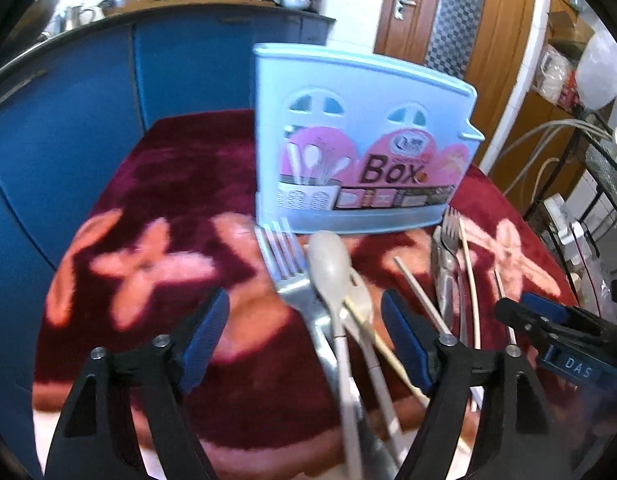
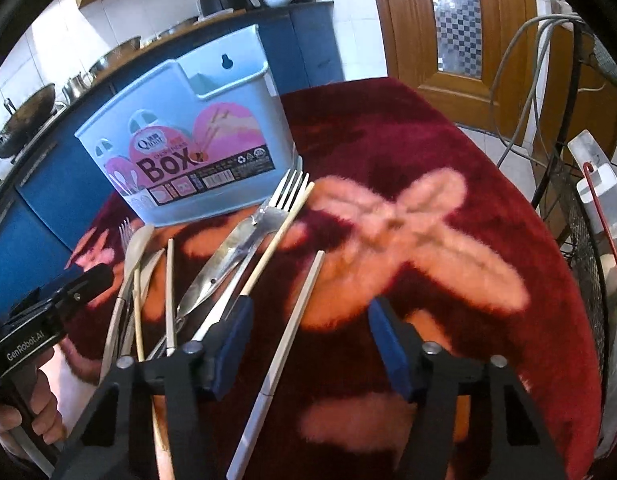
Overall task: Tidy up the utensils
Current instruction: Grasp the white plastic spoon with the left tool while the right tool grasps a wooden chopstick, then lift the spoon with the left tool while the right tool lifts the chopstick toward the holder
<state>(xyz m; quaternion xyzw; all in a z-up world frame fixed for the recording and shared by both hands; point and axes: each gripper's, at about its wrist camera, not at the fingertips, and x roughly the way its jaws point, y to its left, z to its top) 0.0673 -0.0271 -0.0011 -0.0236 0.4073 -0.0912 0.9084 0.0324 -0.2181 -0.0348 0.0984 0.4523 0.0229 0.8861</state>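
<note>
Left gripper (image 1: 304,344) jaws wide apart over spoon (image 1: 328,264), gripping nothing. Right gripper (image 2: 310,340) jaws part open, chopstick (image 2: 292,320) between, untouched. Utensil box (image 2: 196,136) upright behind.

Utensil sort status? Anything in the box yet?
Done: nothing that shows; the one visible compartment of the blue box looks empty. In hand: nothing. Right gripper straddles a chopstick, pads clear of it; left gripper is open over the spoon. Left: forks, chopsticks, all on the blanket.
</note>
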